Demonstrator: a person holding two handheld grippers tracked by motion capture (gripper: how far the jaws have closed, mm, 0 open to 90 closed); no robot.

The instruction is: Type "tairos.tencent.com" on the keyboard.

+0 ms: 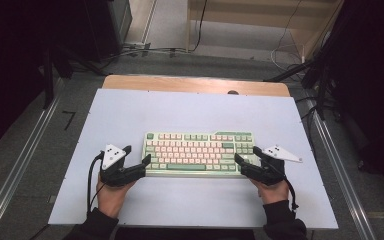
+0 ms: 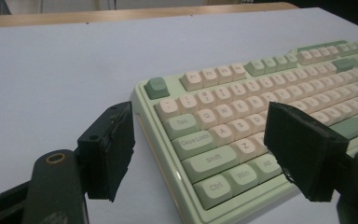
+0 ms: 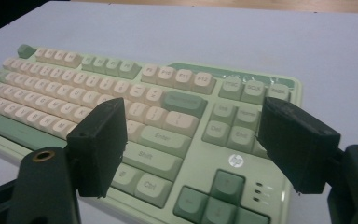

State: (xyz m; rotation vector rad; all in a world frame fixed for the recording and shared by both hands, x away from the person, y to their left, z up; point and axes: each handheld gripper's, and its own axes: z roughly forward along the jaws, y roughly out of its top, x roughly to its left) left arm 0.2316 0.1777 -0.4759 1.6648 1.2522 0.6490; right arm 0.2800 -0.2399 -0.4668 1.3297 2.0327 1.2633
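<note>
Two claws flank keyboard (image 1: 200, 153), my left gripper (image 1: 136, 159) at its left end, right gripper (image 1: 246, 159) at its right end; keyboard lies toward near edge of tabletop (image 1: 130, 107), midway between sides. Both claws wide, holding nothing. Left gripper view: jaws straddle left end of keyboard (image 2: 261, 112), Ctrl corner between them, pads clear of case. Judge it rigid, moderately heavy, smooth plastic, keycaps loose-ish; grip case ends, not keys. Right gripper view: arrow cluster, logo, keyboard (image 3: 168, 116) right end, unseen from left.
</note>
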